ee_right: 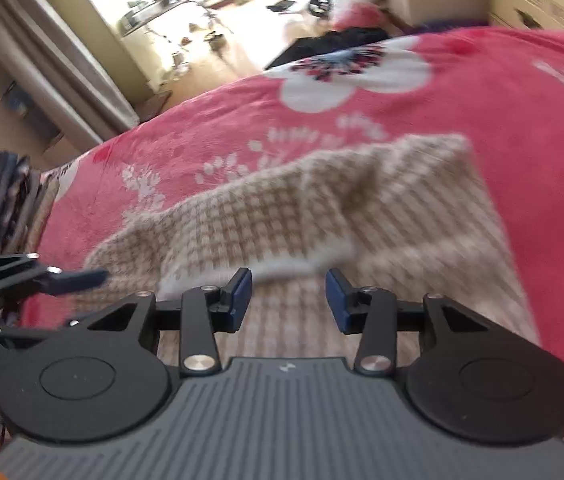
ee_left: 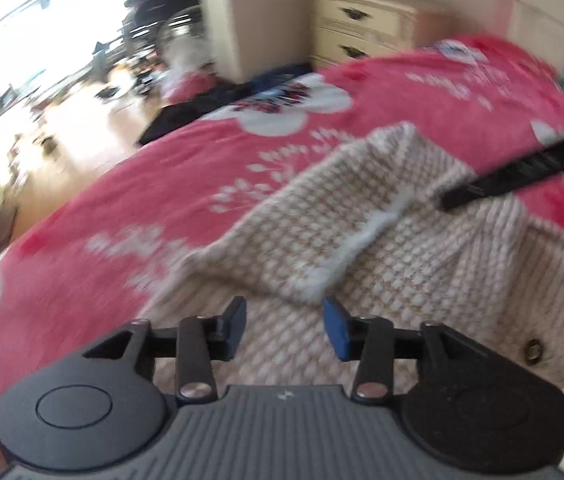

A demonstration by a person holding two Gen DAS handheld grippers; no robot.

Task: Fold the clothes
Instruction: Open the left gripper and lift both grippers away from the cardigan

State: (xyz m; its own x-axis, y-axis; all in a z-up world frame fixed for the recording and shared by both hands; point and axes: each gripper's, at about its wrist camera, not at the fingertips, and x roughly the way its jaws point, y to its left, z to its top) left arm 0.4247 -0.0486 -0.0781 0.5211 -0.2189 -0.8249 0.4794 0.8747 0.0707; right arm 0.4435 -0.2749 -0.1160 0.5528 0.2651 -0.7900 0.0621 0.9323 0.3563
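Across the bed (ee_left: 130, 216), covered by a pink floral blanket (ee_right: 522, 128), lies the task item: a beige-and-white knit cardigan (ee_left: 422, 264), sitting on the near part of the blanket, a round button (ee_left: 533, 347) showing near its right edge in the left wrist view. One panel of the cardigan (ee_left: 322, 216) is turned over onto the body, pale trim along the turned edge; fold looks partly made, judging from the lay. Beyond the bed: cream dresser (ee_left: 356, 26), dark clothes on the floor (ee_right: 334, 46) by the far bed corner, bright cluttered room past that.

Left tongs (ee_left: 284, 328) hover just over the cardigan, blue pads (ee_left: 334, 330) spread apart, only knit below the gap, nothing pinched. Right tongs (ee_right: 288, 300) also spread, empty, above the cardigan's near portion. Each view catches the other tool at its edge: a black finger (ee_left: 522, 168) over the cardigan's far right side, and the left tool (ee_right: 34, 276) at the cardigan's left.

Risks: both views are motion-blurred, so a fast re-grab could miss the hem or snag loose knit on a pad corner. Folded panel is unweighted; dragging the body under it would likely undo the fold. Plush blanket could get pinched along with the cardigan.
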